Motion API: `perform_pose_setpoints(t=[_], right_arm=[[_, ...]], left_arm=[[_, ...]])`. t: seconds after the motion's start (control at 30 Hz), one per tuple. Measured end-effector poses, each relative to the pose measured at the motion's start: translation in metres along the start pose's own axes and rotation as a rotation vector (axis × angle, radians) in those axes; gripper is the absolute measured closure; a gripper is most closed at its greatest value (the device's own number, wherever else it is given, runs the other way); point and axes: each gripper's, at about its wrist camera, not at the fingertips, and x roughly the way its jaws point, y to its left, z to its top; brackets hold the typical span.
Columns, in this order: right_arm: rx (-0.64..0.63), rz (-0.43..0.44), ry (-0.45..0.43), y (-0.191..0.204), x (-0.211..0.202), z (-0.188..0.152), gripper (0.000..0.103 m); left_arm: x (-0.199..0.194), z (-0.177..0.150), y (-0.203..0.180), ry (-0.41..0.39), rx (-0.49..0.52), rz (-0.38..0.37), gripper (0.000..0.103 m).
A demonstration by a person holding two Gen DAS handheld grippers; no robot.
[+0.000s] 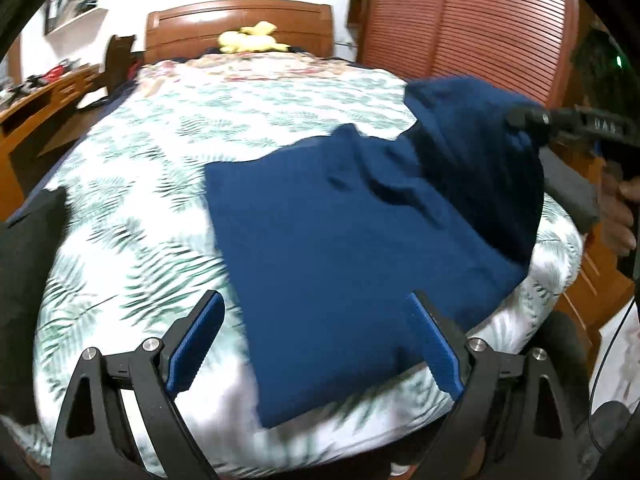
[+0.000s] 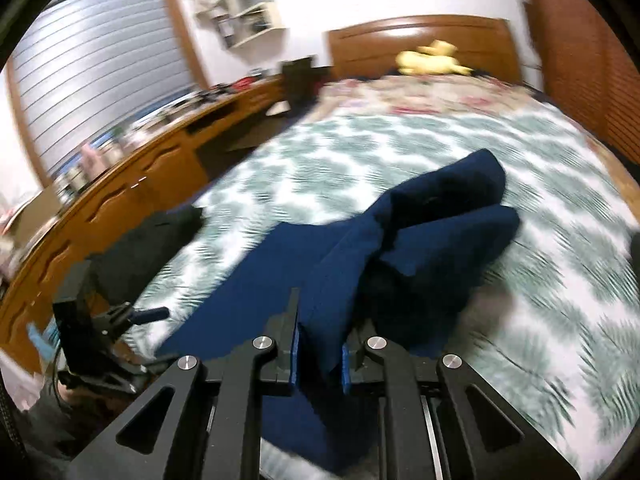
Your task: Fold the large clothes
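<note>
The navy garment [image 1: 360,240] lay partly folded on the leaf-print bedspread [image 1: 140,208] — the right gripper [image 2: 320,354] pinched one raised edge, likely a sleeve, while the left gripper [image 1: 316,344] hung wide open, empty; further folds remained.

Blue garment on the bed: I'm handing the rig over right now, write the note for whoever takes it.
Left gripper: open, empty, above the near edge of the blue garment.
Right gripper: shut on a bunched fold of the garment, lifted off the leaf-print bedspread.
Done: the left part of the garment lies flat with straight edges.
Left: carry the lifted right part over, lay it flat, release, then finish the remaining folds.
A dark garment lies at the bed's left side.
</note>
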Motion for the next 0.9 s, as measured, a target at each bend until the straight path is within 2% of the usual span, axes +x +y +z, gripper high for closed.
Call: perform_pose_setpoints(t=[0.17,0.27,0.4,0.5,0.6,0.67,0.77,0.9], right_arm=[[-0.103,0.146,0.044,0.063,0.061,0.014,0.088],[-0.136,0.231,0.087,0.095,0.096,0.011,0.088],[-0.153,0.242,0.175,0.113,0.143,-0.004,0.086],[-0.139,0.253,0.193,0.114,0.167,-0.007,0.082],[-0.139,0.242,0.185,0.117,0.164,-0.003,0.074],[-0.153,0.232,0.176,0.117,0.154,0.0,0.063],[-0.171,0.207,0.126,0.113,0.136,0.005,0.057],[-0.18,0.146,0.071,0.095,0.106,0.001,0.056]], left_arm=[[-0.026,-0.015,0.042,-0.005,-0.073,0.078,0.011],[-0.037,-0.023,0.063,0.002,-0.106,0.117,0.011],[-0.048,-0.028,0.076,0.012,-0.132,0.154,0.011],[-0.052,-0.029,0.078,0.009,-0.133,0.171,0.011],[-0.054,-0.028,0.077,-0.001,-0.133,0.173,0.011],[-0.054,-0.025,0.074,-0.008,-0.134,0.171,0.011],[-0.055,-0.021,0.064,-0.025,-0.128,0.162,0.011],[-0.056,-0.013,0.049,-0.051,-0.114,0.146,0.011]])
